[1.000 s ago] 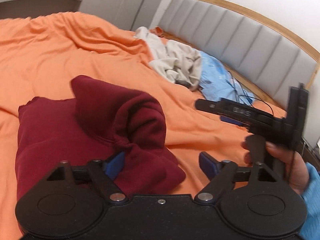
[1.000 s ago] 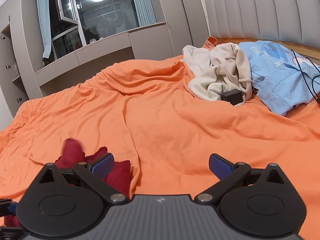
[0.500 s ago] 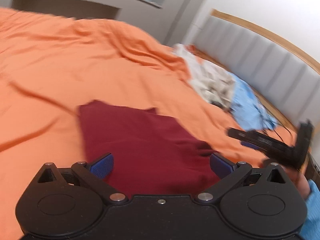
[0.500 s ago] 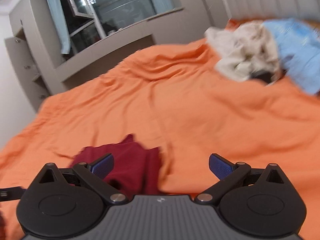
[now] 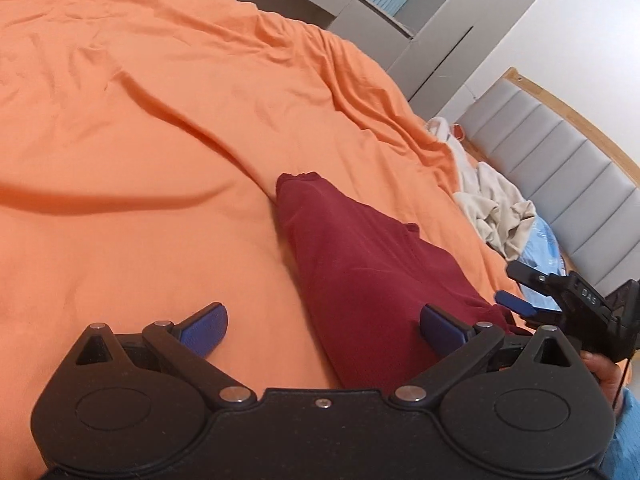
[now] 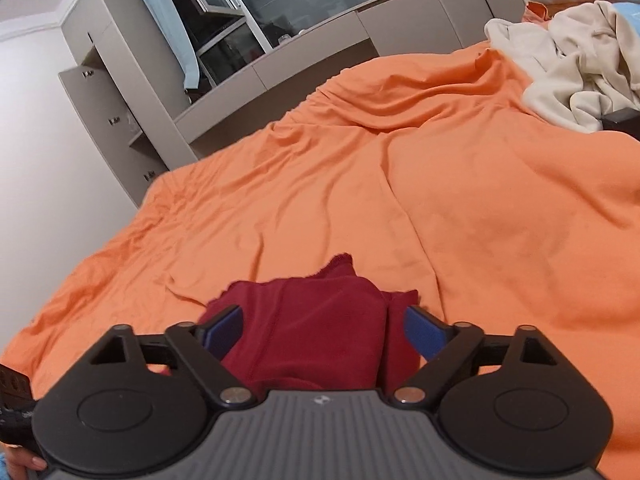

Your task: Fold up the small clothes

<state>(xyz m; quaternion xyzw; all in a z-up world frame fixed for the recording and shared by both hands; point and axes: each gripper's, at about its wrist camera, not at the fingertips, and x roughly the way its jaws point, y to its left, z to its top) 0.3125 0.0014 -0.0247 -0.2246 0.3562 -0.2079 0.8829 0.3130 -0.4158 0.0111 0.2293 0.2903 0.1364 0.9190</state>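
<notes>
A dark red garment point(image 5: 360, 264) lies flat and folded on the orange bedspread point(image 5: 160, 160). My left gripper point(image 5: 324, 326) hovers wide open over its near left edge; only the right finger point(image 5: 440, 328) is above the cloth. In the right wrist view the same red garment point(image 6: 316, 320) lies between the fingers of my right gripper point(image 6: 324, 330). Its jaws are closing, and the pads stand at the cloth's side edges without squeezing it. The right gripper point(image 5: 520, 288) also shows at the right of the left wrist view, held by a hand point(image 5: 604, 372).
A heap of cream clothes point(image 6: 580, 60) and a light blue garment point(image 5: 544, 244) lie near the grey padded headboard point(image 5: 560, 160). A small black object point(image 6: 624, 118) sits by the heap. Grey cabinets and a dark window point(image 6: 280, 20) stand beyond the bed's far edge.
The red garment was bunched up by the left gripper's finger; now it lies flat. The left gripper swung left and lower. The right gripper turned toward the garment and its jaws narrowed.
</notes>
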